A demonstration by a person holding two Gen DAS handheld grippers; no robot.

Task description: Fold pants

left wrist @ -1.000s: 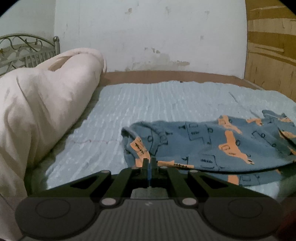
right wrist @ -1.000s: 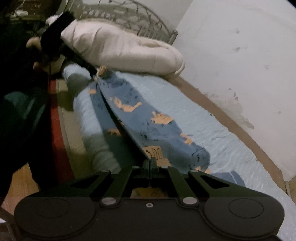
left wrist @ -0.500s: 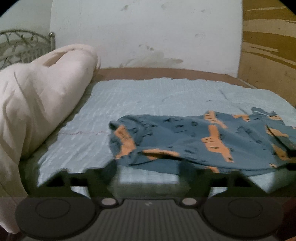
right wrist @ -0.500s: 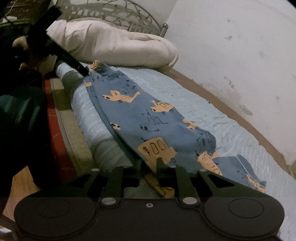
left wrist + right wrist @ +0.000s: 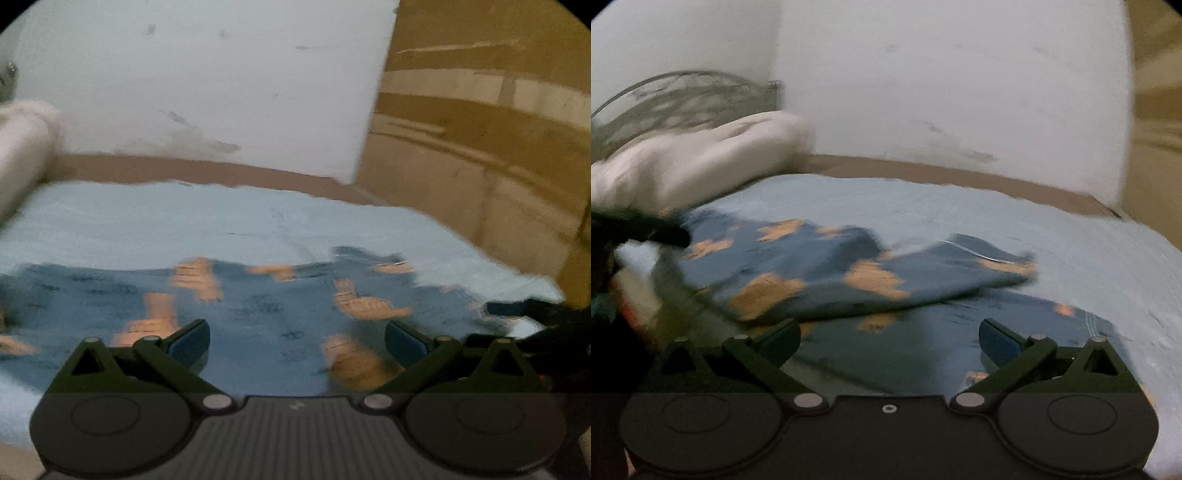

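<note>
- The pants [image 5: 820, 280] lie loosely doubled on the bed [image 5: 960, 210].
- Both grippers, left [image 5: 297, 341] and right [image 5: 889, 341], have just opened; fingers apart, nothing between them.
- Expect soft, light, limp fabric; grip hems or waistband.

right gripper [image 5: 888, 341] low over bed, jaws just opened wide, nothing between fingers [image 5: 779, 338]. blue pants [image 5: 827, 273] with orange print lie folded over on light blue sheet [image 5: 1071, 251]. white quilt [image 5: 694, 158] bunched at metal headboard [image 5: 683, 92]. left gripper [image 5: 665, 230], blurred, at left edge.
</note>
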